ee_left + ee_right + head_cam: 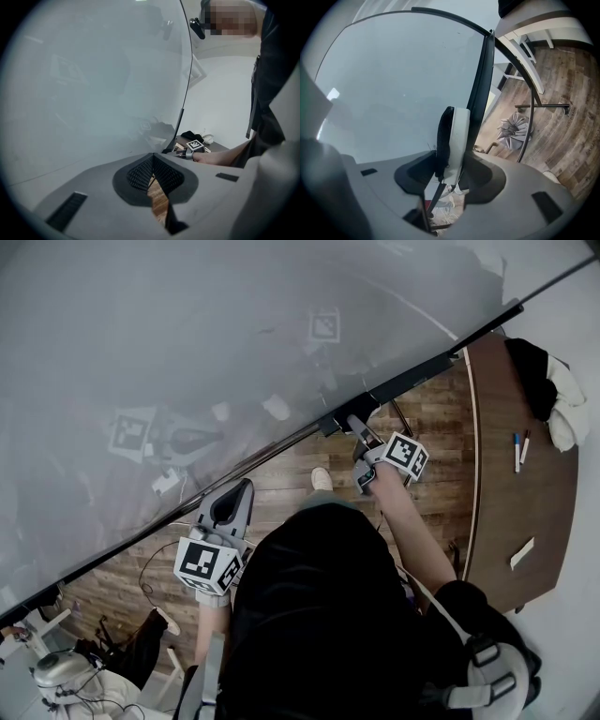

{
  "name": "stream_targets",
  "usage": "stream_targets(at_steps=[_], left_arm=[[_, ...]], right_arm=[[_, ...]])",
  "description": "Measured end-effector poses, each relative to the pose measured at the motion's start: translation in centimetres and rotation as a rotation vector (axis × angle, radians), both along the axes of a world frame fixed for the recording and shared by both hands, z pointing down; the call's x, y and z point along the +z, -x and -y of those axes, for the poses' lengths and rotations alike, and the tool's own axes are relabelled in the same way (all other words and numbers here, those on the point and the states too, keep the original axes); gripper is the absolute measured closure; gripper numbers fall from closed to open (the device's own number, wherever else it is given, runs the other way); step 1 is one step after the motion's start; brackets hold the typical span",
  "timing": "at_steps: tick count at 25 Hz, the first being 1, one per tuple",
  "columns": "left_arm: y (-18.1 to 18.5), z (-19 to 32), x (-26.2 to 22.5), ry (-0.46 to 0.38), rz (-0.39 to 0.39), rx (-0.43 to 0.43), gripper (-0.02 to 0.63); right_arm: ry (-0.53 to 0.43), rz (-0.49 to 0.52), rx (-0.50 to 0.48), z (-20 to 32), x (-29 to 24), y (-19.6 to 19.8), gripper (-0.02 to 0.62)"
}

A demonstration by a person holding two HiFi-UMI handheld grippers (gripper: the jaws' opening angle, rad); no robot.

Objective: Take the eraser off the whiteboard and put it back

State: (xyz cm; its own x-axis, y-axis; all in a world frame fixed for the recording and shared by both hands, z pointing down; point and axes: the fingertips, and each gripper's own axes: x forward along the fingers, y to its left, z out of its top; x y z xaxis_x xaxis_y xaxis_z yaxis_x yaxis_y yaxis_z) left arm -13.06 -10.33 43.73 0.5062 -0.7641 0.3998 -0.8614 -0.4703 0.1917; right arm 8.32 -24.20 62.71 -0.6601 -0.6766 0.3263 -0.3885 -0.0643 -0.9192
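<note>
The big whiteboard (187, 352) fills most of the head view. It's glossy, w/ a dark frame edge (412, 376) running diagonally along its lower side. Below that is wood floor (300, 479).

At the right stands a brown rounded table (497, 512). It holds:
- a dark + white cloth bundle (548, 390) at the far end
- two markers (517, 452) side by side near the middle
- a flat white strip (522, 552) nearer the person

The person, in a dark top (319, 615), has both arms out toward the board.

The right gripper (358, 427) is up at the board's lower frame edge, w/ its marker cube (406, 455) just behind the jaws. In the right gripper view the jaws stand partway apart w/ the eraser (458, 136) upright between the pads. Its white body is to the right and its black felt to the left, facing the board surface. The pads sit close on both faces, but no squeeze shows, so the gripper looks loose round the eraser, not clamped. The eraser is at the board's edge, just beside the dark frame. Can't tell if the felt touches the board.

The left gripper (242, 491) is lower left, pointing at the frame edge. Its jaws are closed tip to tip w/ nothing between them. Only floor shows through the gap behind the tips.
</note>
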Motion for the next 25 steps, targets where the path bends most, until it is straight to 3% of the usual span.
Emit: stream_targets(at_steps=[25], left_arm=[[0.6,-1.3,0.6,0.001,-0.016,-0.006,0.600]], right_arm=[[0.034,-0.047,-0.035,-1.2,0.5,0.9,0.328]])
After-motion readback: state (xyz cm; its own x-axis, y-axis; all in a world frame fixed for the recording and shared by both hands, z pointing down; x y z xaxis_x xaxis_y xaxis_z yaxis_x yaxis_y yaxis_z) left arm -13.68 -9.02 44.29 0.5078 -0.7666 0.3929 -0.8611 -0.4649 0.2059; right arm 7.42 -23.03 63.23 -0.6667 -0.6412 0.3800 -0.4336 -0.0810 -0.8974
